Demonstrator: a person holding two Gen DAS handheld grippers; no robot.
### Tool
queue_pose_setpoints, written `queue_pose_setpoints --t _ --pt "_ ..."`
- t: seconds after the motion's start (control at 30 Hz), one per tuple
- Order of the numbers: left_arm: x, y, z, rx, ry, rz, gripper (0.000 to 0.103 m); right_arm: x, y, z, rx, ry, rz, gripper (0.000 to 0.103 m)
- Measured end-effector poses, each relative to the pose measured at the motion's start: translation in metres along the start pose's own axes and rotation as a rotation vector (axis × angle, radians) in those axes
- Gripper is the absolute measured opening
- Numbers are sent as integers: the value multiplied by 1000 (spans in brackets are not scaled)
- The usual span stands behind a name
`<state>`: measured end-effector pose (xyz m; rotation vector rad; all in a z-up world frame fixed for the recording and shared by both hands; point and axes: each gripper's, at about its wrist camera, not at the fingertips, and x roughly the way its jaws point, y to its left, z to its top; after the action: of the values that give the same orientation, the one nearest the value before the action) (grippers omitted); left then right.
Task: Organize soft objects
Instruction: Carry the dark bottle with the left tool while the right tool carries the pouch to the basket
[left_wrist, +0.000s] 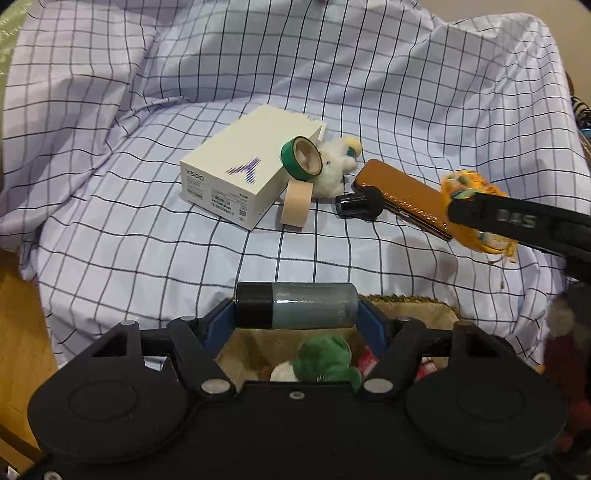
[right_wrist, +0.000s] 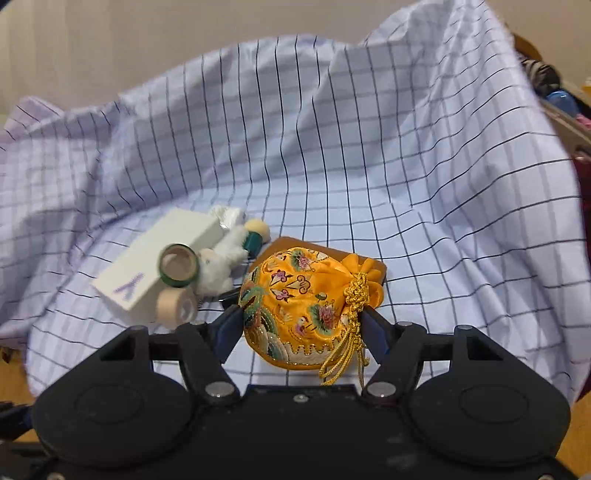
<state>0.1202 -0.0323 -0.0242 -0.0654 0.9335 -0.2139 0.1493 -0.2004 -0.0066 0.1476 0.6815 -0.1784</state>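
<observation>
My left gripper (left_wrist: 297, 308) is shut on a grey bottle with a black cap (left_wrist: 295, 306), held crosswise above a brown basket (left_wrist: 417, 308) that holds a green plush toy (left_wrist: 327, 360). My right gripper (right_wrist: 301, 325) is shut on an orange embroidered drawstring pouch (right_wrist: 303, 306), lifted above the checked cloth; the pouch also shows in the left wrist view (left_wrist: 476, 206) under the right gripper's black finger (left_wrist: 517, 221). A white fluffy plush toy (left_wrist: 334, 170) lies on the cloth beside a white box (left_wrist: 243, 166); it also shows in the right wrist view (right_wrist: 221, 266).
A green tape roll (left_wrist: 301, 158) leans on the box, and a beige tape roll (left_wrist: 295, 203) stands below it. A brown leather case (left_wrist: 402, 195) and a small black cylinder (left_wrist: 358, 205) lie to the right. The checked cloth (left_wrist: 332, 74) rises in folds behind.
</observation>
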Motion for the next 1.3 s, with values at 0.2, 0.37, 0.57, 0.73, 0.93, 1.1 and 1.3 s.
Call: queue_pose_setpoints --t 0.2,0.37,0.57,0.73,0.93,1.1,1.3 --pt "-26 -4 -23 12 -34 16 66 -61 -10 -27 21 -62 49 68" --pt "-43 -9 -42 22 -63 31 66 -103 -6 -54 20 -108 77 68" --pt "-56 -17 -58 51 -97 56 66 -136 -2 -82 30 -138 105 68" --pt "-65 -21 -67 65 -109 60 66 -158 -4 -96 31 -158 117 69" --pt "-66 -21 -71 68 -108 71 66 -163 0 -107 21 -147 99 69" --pt "-61 -16 -75 49 -93 79 66 -157 5 -114 14 -103 79 69" --pt "-56 -8 -78 13 -62 70 66 -153 5 -115 10 -80 47 67"
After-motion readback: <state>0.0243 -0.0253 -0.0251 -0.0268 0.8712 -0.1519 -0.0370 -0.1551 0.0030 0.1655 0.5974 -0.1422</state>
